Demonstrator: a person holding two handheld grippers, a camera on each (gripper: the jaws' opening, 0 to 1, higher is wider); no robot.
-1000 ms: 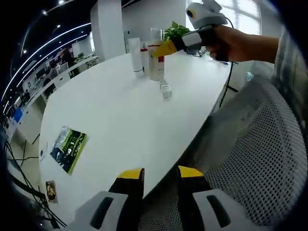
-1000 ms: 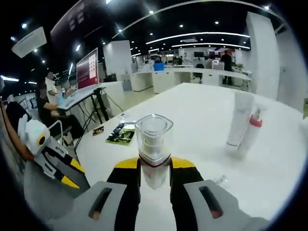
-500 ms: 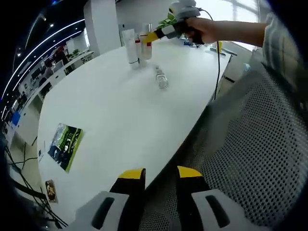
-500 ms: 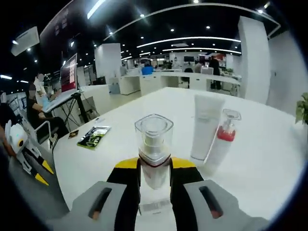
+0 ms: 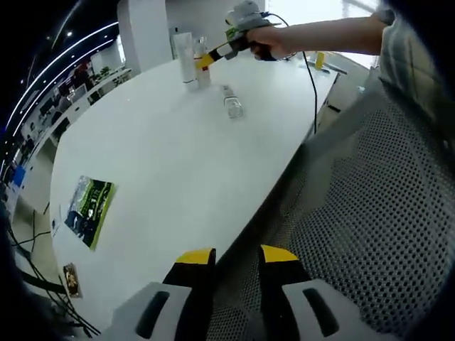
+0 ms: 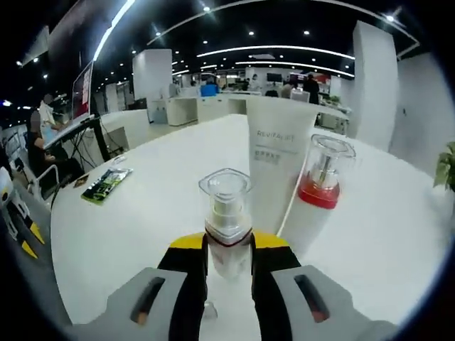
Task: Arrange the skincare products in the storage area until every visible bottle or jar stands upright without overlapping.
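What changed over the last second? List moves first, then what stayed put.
The right claw, shut on the pump bottle, carried it toward the white tube and red-collared bottle. The small bottle stayed lying on the table; the left claw stayed open, holding nothing.

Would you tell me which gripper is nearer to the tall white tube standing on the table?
Right. The right gripper hovers just short of the white tube, clamping a pump bottle; the left gripper hangs at the table's opposite edge.

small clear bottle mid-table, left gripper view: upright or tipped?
Tipped. The small clear bottle lies on its side on the white table, apart from the upright white tube.
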